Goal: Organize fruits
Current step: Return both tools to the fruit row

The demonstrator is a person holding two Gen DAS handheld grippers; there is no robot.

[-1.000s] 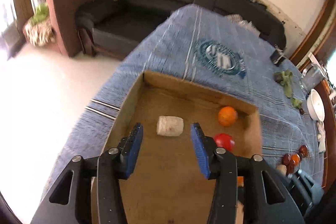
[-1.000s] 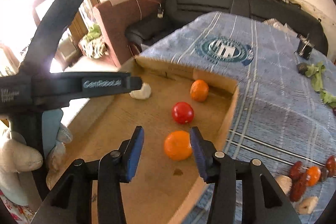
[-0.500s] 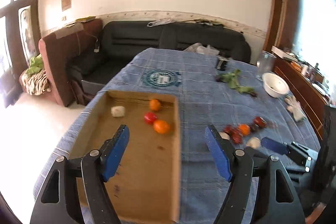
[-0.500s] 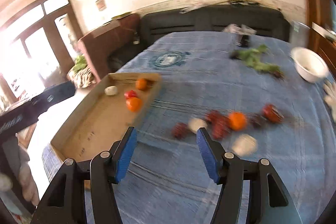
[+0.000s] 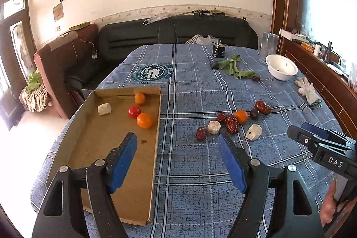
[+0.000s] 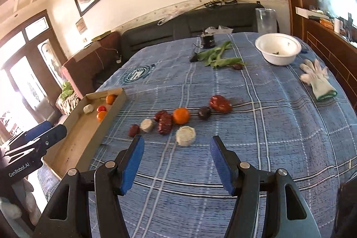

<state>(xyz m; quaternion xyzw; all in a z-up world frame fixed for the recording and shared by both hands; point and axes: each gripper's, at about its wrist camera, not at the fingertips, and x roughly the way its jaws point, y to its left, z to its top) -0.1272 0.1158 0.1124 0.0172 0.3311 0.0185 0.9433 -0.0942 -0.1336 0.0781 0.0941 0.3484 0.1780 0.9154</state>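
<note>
A shallow cardboard tray (image 5: 93,148) lies on the blue checked tablecloth at the left. It holds two oranges (image 5: 144,120), a red tomato (image 5: 134,111) and a pale chunk (image 5: 104,108). To its right, loose on the cloth, lie an orange (image 5: 241,116), several dark red fruits (image 5: 232,124) and two pale chunks (image 5: 254,132); the same group shows in the right wrist view (image 6: 181,115). My left gripper (image 5: 176,162) is open and empty above the tray's right edge. My right gripper (image 6: 176,160) is open and empty, just short of a pale chunk (image 6: 185,135).
A white bowl (image 5: 281,67), a glass jar (image 5: 269,46), green leaves (image 5: 232,64), a white glove (image 5: 306,90) and a small dark box (image 5: 218,51) sit at the far and right side of the table. A dark sofa (image 5: 174,32) stands behind it.
Both grippers have pulled back from over the tray and risen, then swung right toward the loose fruit. Both have opened wider. An orange now lies in the tray where the right gripper was.
</note>
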